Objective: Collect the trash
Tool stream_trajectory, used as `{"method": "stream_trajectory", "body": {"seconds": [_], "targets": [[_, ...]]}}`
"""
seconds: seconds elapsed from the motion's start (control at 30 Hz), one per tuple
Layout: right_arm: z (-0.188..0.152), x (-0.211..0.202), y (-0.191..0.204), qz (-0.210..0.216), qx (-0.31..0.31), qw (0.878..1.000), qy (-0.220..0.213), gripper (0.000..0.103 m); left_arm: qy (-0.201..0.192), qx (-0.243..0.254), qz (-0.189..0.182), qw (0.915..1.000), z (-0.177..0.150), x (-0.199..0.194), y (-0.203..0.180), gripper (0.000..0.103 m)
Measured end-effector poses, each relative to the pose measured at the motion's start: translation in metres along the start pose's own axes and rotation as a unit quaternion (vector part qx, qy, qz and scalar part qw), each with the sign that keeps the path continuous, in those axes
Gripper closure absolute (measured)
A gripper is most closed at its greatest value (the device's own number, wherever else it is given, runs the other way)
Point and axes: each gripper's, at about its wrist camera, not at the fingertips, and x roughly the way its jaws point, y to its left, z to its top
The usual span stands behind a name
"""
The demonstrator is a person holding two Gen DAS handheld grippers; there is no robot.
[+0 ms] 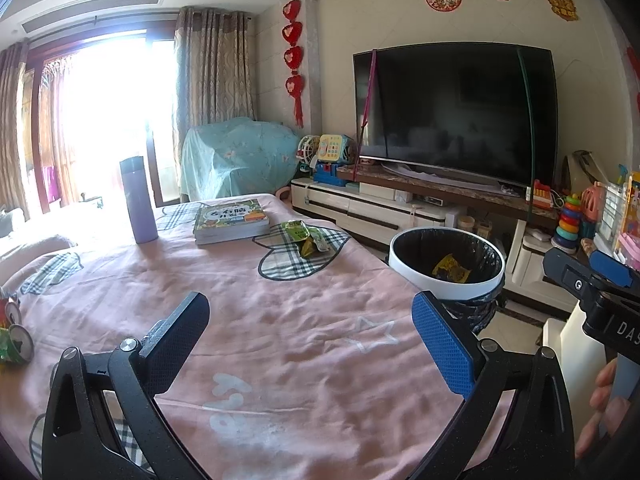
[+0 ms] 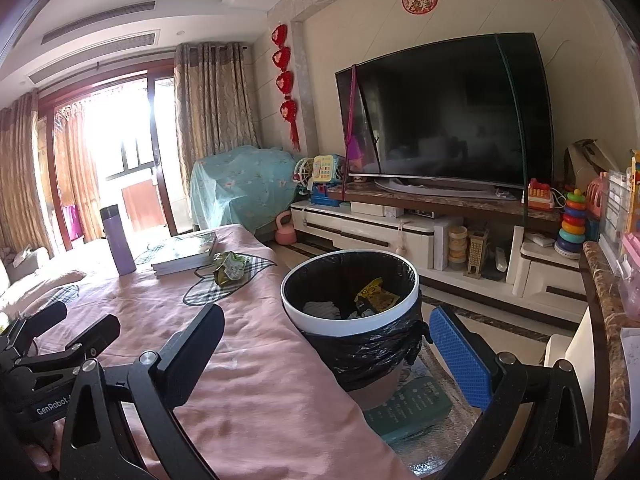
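Green snack wrappers (image 1: pixel 306 240) lie on the plaid heart patch of the pink table cloth (image 1: pixel 248 312), in front of a stack of books (image 1: pixel 230 220); they also show in the right wrist view (image 2: pixel 229 267). A white bin with a black liner (image 1: pixel 446 264) stands beside the table's right edge and holds a yellow wrapper (image 1: pixel 450 269); it shows close in the right wrist view (image 2: pixel 352 300). My left gripper (image 1: pixel 310 340) is open and empty over the cloth. My right gripper (image 2: pixel 326 354) is open and empty, just short of the bin.
A purple flask (image 1: pixel 138 200) stands left of the books. Cans (image 1: pixel 16 340) sit at the table's left edge. A TV (image 1: pixel 456 112) on a low cabinet (image 1: pixel 360 208) with toys lines the far wall. A marble-topped counter (image 2: pixel 604 320) is at right.
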Motion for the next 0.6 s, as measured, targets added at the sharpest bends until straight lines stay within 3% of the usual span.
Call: {"method": "stream_trajectory", "body": {"seconds": [0.6], "targets": [[-0.007, 0.015, 0.006, 0.008, 0.012, 1.000, 0.018, 0.000, 0.005, 0.002, 0.001, 1.0000, -0.003, 0.004, 0.004, 0.000]]}}
